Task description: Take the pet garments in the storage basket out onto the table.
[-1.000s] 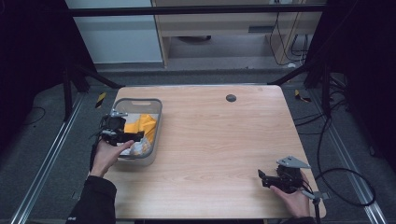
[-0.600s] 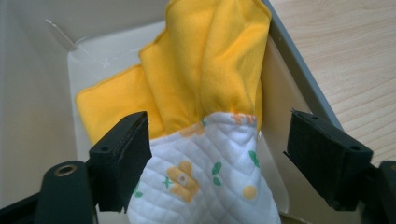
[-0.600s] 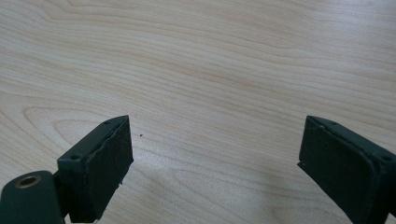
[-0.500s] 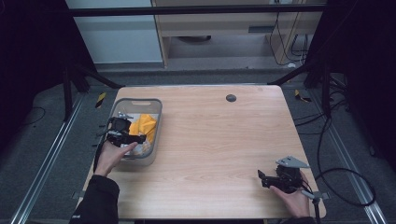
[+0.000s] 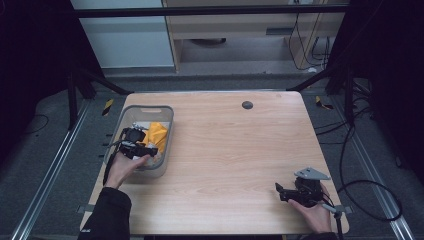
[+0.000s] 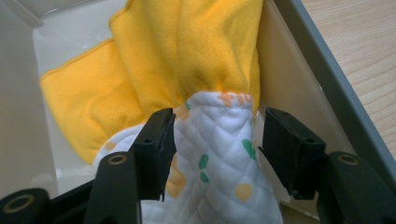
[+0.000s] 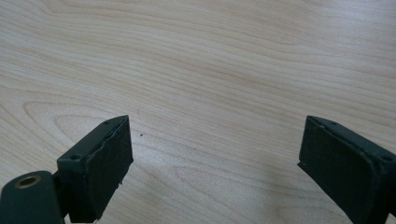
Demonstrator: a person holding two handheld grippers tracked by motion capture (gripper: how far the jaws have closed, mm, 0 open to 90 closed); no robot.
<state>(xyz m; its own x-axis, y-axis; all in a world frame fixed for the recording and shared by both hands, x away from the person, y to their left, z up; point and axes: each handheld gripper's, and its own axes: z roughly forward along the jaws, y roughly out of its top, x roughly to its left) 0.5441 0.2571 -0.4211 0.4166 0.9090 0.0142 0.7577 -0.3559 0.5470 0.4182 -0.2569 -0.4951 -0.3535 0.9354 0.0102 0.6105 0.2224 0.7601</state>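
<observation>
Left tongs [image 6: 215, 140] closing round quilted cloth [image 6: 212, 163], yellow cloth [image 6: 187, 51] behind, bin wall [image 6: 327, 79] beside; right tongs [image 7: 215, 168] released.

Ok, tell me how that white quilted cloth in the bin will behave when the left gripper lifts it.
The white quilted cloth bunches between the closing left gripper, so it will likely hang floppy. Its padded stitching suggests a soft, non-slippery grip. The yellow cloth lies against it in the bin and may drag along.
</observation>
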